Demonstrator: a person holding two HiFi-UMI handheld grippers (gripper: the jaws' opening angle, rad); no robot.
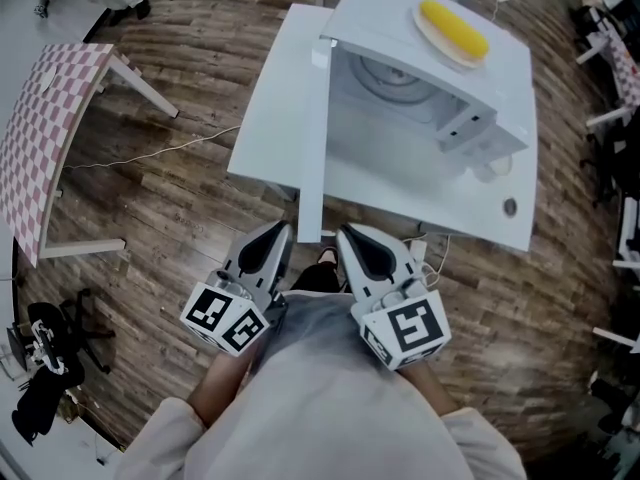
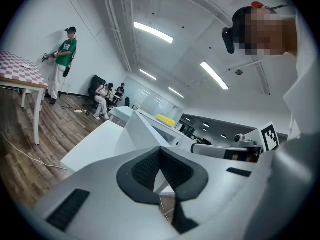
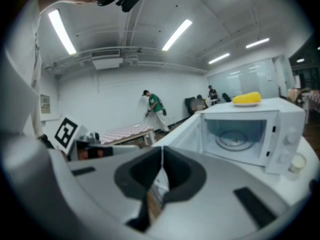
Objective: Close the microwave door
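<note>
A white microwave (image 1: pixel 420 78) stands on a white table (image 1: pixel 270 128), its door (image 1: pixel 312 143) swung wide open toward me. The empty cavity with its glass turntable (image 3: pixel 235 136) shows in the right gripper view, with the door (image 3: pixel 187 131) to its left. A yellow item on a plate (image 1: pixel 455 30) lies on the microwave's top. My left gripper (image 1: pixel 272 240) and right gripper (image 1: pixel 362 246) are held side by side near my body, just short of the door's edge. Both are shut and hold nothing, as seen at the left gripper (image 2: pixel 161 153) and the right gripper (image 3: pixel 162 153).
A pink checkered table (image 1: pixel 45 128) stands to the left, with a cable (image 1: pixel 150 153) across the wood floor. A small white cup (image 1: pixel 492 168) sits on the table beside the microwave. Black gear (image 1: pixel 45 358) lies at lower left. A person in green (image 2: pixel 64 59) stands far off.
</note>
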